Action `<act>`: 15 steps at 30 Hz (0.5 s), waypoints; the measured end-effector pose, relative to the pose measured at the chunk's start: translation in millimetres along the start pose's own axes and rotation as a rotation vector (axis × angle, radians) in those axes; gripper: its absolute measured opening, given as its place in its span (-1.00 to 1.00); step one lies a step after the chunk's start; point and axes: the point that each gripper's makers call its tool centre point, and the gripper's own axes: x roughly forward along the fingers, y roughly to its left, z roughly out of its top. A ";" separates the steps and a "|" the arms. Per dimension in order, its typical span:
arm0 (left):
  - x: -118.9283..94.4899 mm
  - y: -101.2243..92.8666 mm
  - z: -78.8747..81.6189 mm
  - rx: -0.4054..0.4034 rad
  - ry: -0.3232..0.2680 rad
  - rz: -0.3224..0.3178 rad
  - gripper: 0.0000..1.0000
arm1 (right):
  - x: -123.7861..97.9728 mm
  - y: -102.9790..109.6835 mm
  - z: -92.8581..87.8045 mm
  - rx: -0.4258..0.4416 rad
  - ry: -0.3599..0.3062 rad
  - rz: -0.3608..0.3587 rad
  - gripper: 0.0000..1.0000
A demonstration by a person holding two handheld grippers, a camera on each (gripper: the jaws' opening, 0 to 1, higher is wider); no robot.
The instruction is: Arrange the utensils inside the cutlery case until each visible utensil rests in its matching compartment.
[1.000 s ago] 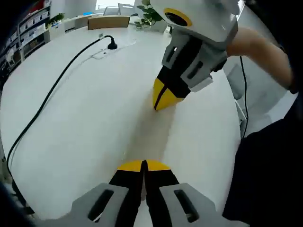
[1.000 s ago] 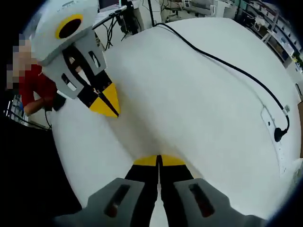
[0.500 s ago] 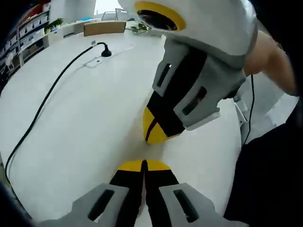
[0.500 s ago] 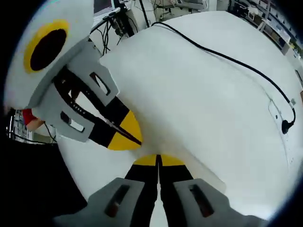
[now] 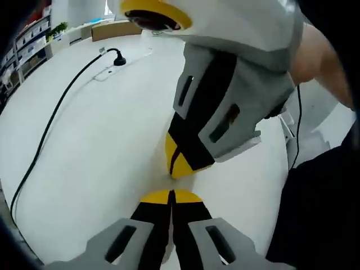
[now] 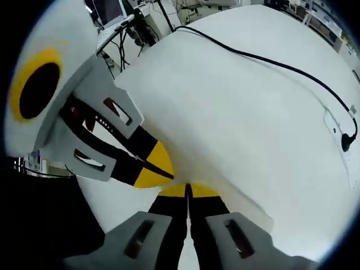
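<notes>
In the left gripper view, the left gripper (image 5: 170, 196) rises from the bottom edge with its yellow-tipped black fingers (image 5: 156, 197) pressed together, nothing between them. Just ahead of those tips, nearly touching them, the right gripper (image 5: 179, 163) comes down from the upper right, its yellow-tipped fingers also closed on nothing; a person's hand (image 5: 315, 67) holds its grey and white body at the far right. Both sets of fingers hover over a bare white counter (image 5: 90, 152). Well ahead and to the left of the left fingers, a black cable (image 5: 50, 121) runs across the counter to a plug (image 5: 118, 59) seated in a white power strip (image 5: 121, 64); beyond that, at the counter's far edge, lies a brown cardboard box (image 5: 115, 29). In the right gripper view, the right gripper (image 6: 187, 190) shows the same closed, empty fingers (image 6: 203, 192), and the left gripper (image 6: 157, 171) enters from the left with its yellow tips just beside and slightly ahead of them, closed as well. The cable (image 6: 264, 62) curves far ahead and to the right across the counter (image 6: 236, 129) to the plug (image 6: 349, 142). No cutlery case or utensil can be made out near either pair of fingers.
</notes>
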 end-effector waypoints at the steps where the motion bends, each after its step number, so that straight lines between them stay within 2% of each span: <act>1: -2.4 0.8 -4.1 -0.019 0.003 -0.007 -1.00 | -0.3 0.7 0.5 0.026 -0.029 0.030 -1.00; 3: -7.5 5.1 -12.1 -0.026 0.015 -0.005 -1.00 | -2.9 -1.9 -3.4 0.063 -0.044 0.050 -1.00; 4: -14.1 10.5 -20.7 -0.021 0.033 0.019 -1.00 | -7.3 -8.7 -11.2 0.054 -0.016 0.034 -1.00; 6: -21.8 17.2 -29.2 -0.029 0.035 0.044 -1.00 | -14.3 -25.9 -20.3 0.012 0.019 -0.033 -1.00; 10: -35.3 27.2 -48.4 -0.025 0.076 0.066 -1.00 | -30.1 -50.0 -46.9 0.058 0.057 -0.064 -1.00; 14: -35.1 28.8 -48.3 -0.005 0.079 0.069 -1.00 | -34.8 -54.7 -52.4 0.094 0.045 -0.068 -1.00; 15: -34.4 29.1 -47.9 0.009 0.109 0.070 -1.00 | -33.6 -52.8 -50.3 0.094 0.057 -0.076 -1.00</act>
